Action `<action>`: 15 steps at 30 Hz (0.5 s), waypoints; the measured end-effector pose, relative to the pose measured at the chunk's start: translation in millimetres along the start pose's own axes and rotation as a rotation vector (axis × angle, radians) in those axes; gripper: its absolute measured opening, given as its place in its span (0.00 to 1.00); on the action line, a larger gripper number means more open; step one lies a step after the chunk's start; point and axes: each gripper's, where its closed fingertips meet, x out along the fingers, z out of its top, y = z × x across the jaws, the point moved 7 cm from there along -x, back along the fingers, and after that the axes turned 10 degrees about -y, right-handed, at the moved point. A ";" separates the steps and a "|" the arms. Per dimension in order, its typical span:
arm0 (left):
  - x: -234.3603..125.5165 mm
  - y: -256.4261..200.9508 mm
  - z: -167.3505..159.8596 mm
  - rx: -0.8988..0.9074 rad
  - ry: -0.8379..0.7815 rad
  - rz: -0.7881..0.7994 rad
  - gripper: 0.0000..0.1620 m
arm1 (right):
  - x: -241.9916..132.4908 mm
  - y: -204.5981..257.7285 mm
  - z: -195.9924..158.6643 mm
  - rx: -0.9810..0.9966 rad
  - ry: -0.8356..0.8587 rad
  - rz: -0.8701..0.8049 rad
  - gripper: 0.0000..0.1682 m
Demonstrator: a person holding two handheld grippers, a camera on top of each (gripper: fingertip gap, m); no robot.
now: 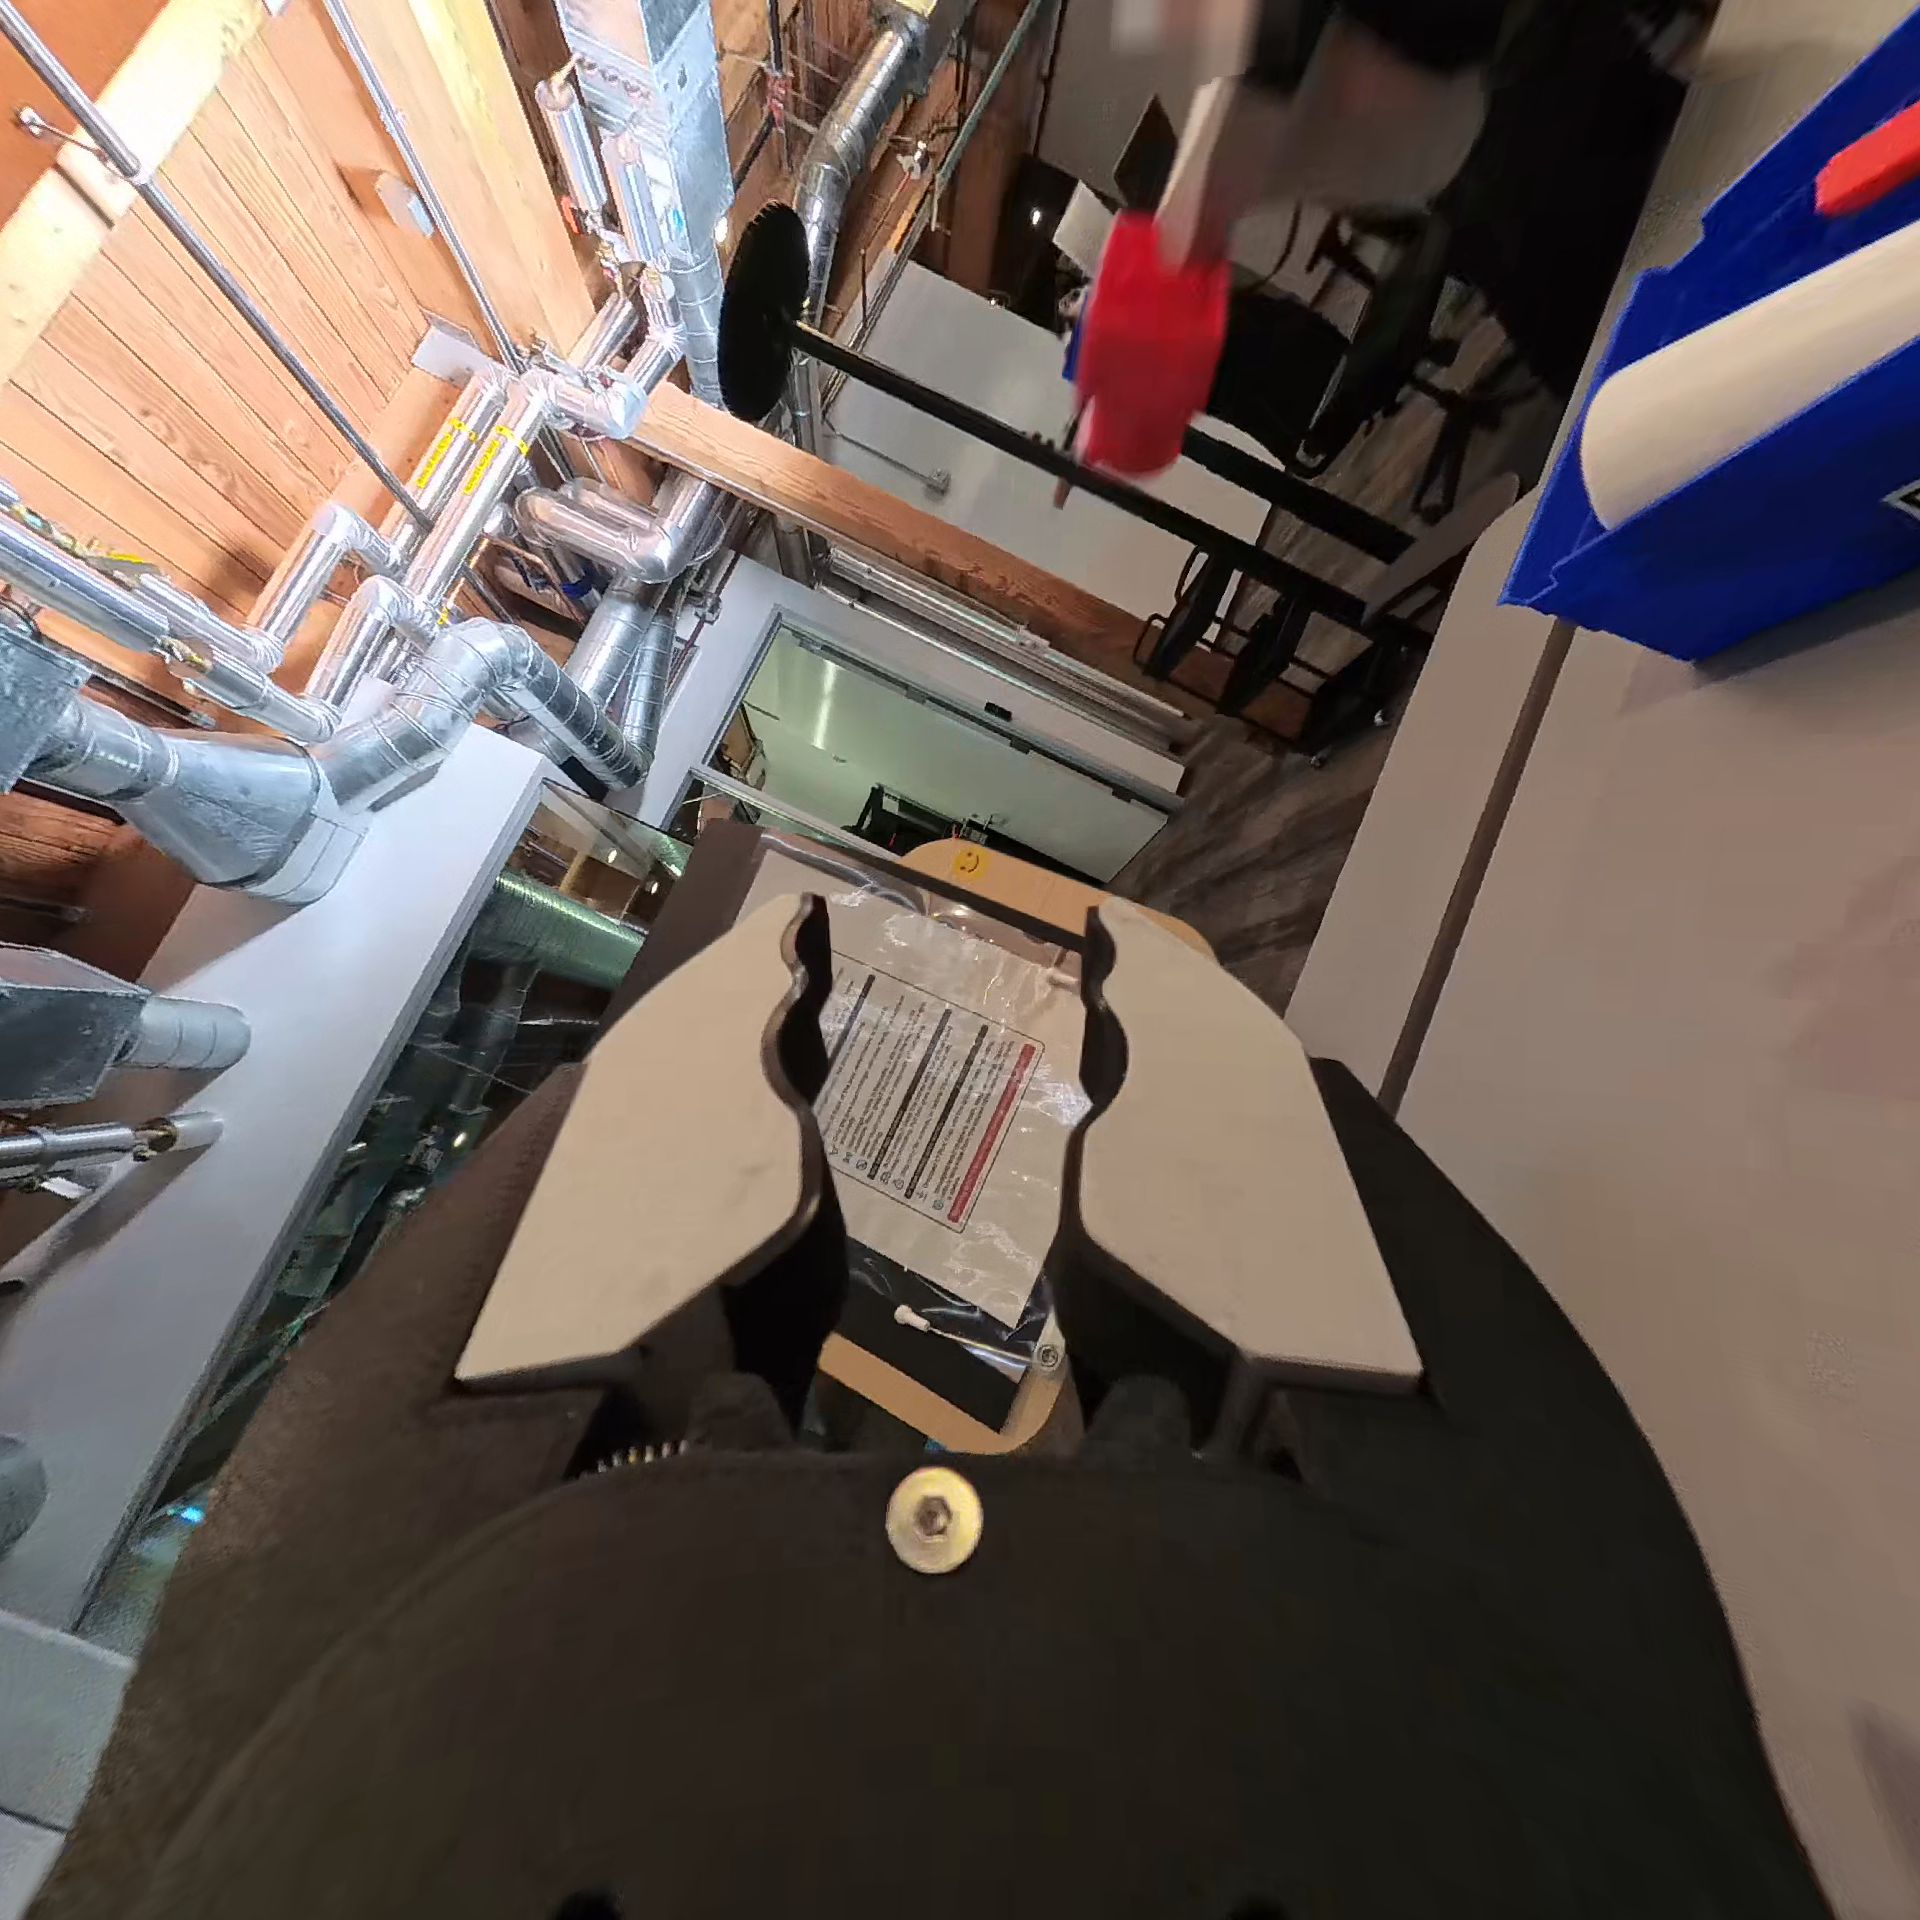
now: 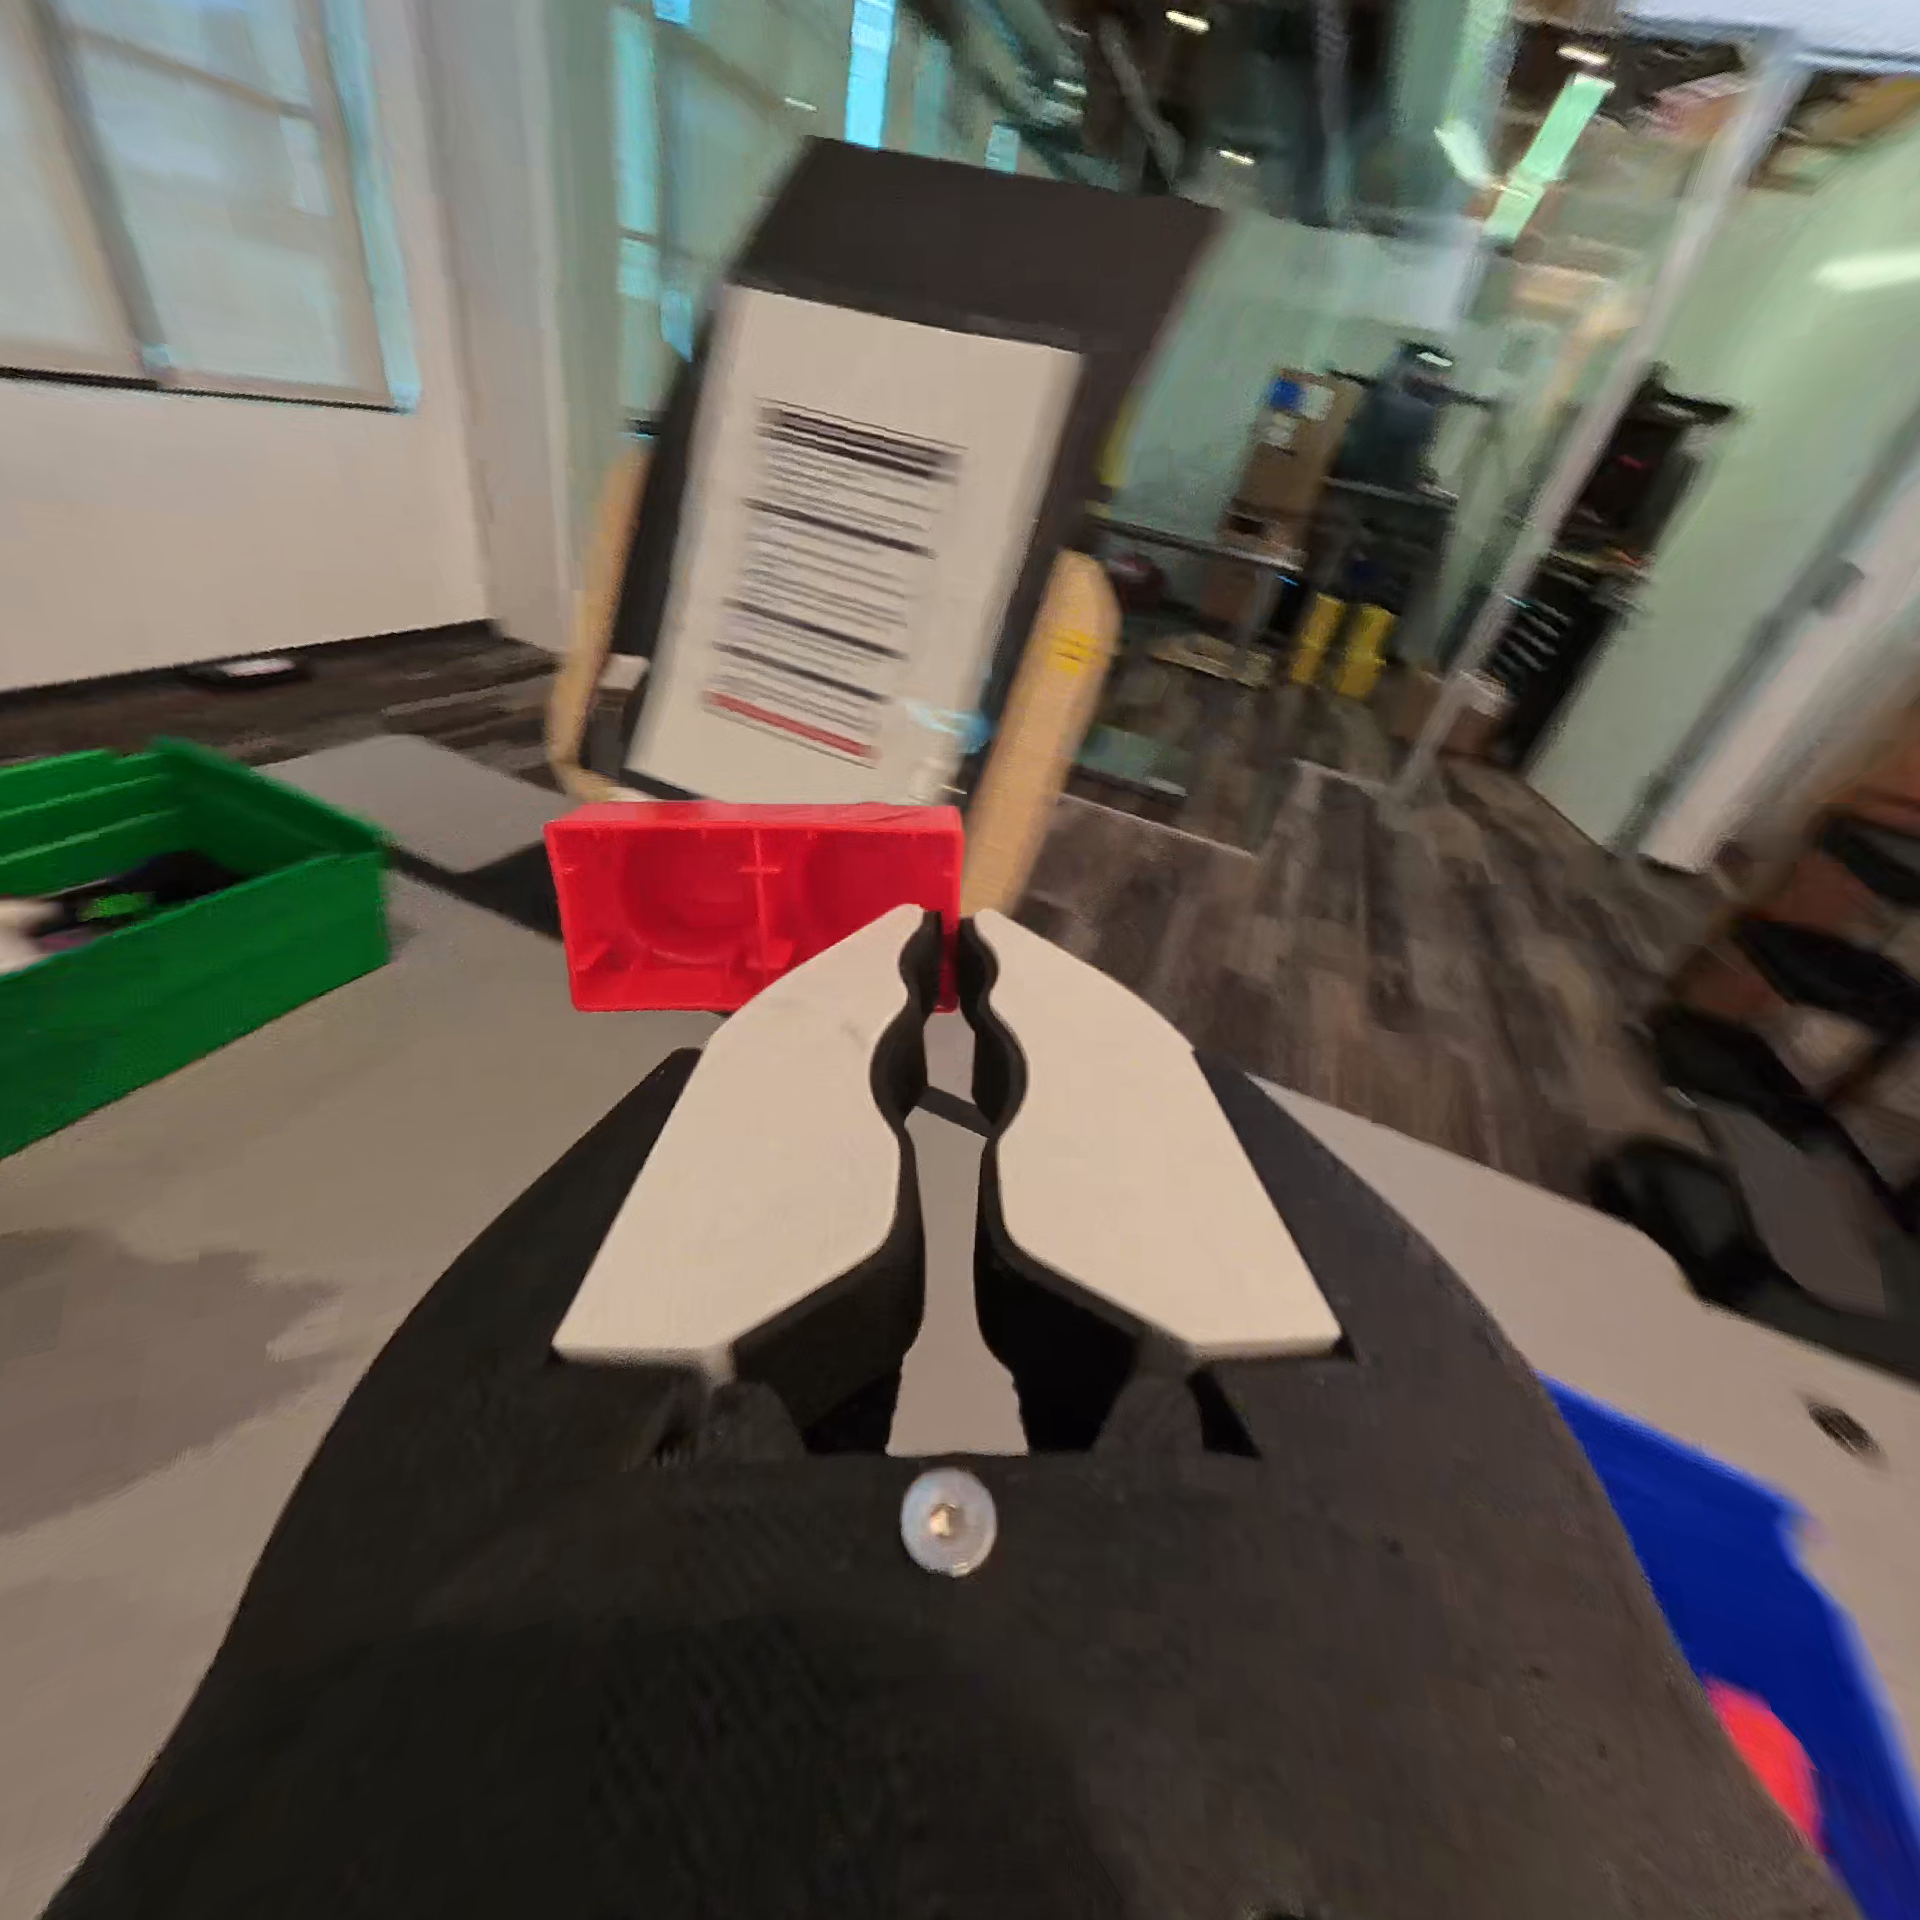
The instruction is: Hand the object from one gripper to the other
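Observation:
A red hollow block [image 2: 748,904] is pinched by its right wall between the tips of my right gripper [image 2: 951,925], which is shut on it and holds it in the air above the grey table [image 2: 312,1143]. Its open underside faces the camera. In the left wrist view the same red block [image 1: 1143,353] shows blurred at the top, held by the right gripper [image 1: 1195,197] far ahead. My left gripper [image 1: 956,935] is open and empty, tilted sideways, well apart from the block.
A green bin [image 2: 197,925] sits on the table at the left. A blue bin [image 1: 1745,416] with a white roll [image 1: 1756,374] and a red piece [image 1: 1870,171] is at the right; it also shows in the right wrist view [image 2: 1704,1579]. A black board with a white sheet [image 2: 862,561] stands ahead. Tip to tip, the grippers are about 20 centimeters apart.

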 end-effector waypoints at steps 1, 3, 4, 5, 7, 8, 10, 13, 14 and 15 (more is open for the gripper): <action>-1.3 2.4 -1.0 0.001 0.010 0.005 0.28 | -15.0 -29.1 -4.9 0.007 0.032 -0.093 0.02; -3.2 5.0 -3.9 0.005 0.037 0.003 0.28 | -48.1 -84.2 -25.1 0.045 0.129 -0.264 0.02; -3.7 4.9 -5.5 0.004 0.048 -0.007 0.28 | -64.7 -108.1 -40.8 0.087 0.196 -0.328 0.02; -4.0 4.8 -6.7 0.005 0.056 -0.013 0.28 | -80.6 -129.4 -57.8 0.132 0.261 -0.387 0.02; -3.9 4.0 -7.5 0.007 0.061 -0.021 0.28 | -107.7 -162.3 -93.6 0.195 0.359 -0.473 0.02; -3.6 3.2 -7.5 0.006 0.062 -0.026 0.27 | -117.0 -173.4 -110.6 0.217 0.404 -0.492 0.02; -2.5 0.8 -6.7 0.007 0.061 -0.037 0.26 | -127.2 -187.6 -138.5 0.230 0.479 -0.521 0.02; -0.2 -4.5 -5.2 0.018 0.060 -0.056 0.26 | -125.3 -188.6 -167.4 0.229 0.632 -0.497 0.03; 0.6 -6.8 -5.3 0.031 0.066 -0.065 0.24 | -123.3 -185.5 -175.9 0.255 0.699 -0.485 0.03; 1.3 -10.0 -5.6 0.050 0.073 -0.078 0.24 | -121.7 -182.7 -183.6 0.288 0.764 -0.478 0.03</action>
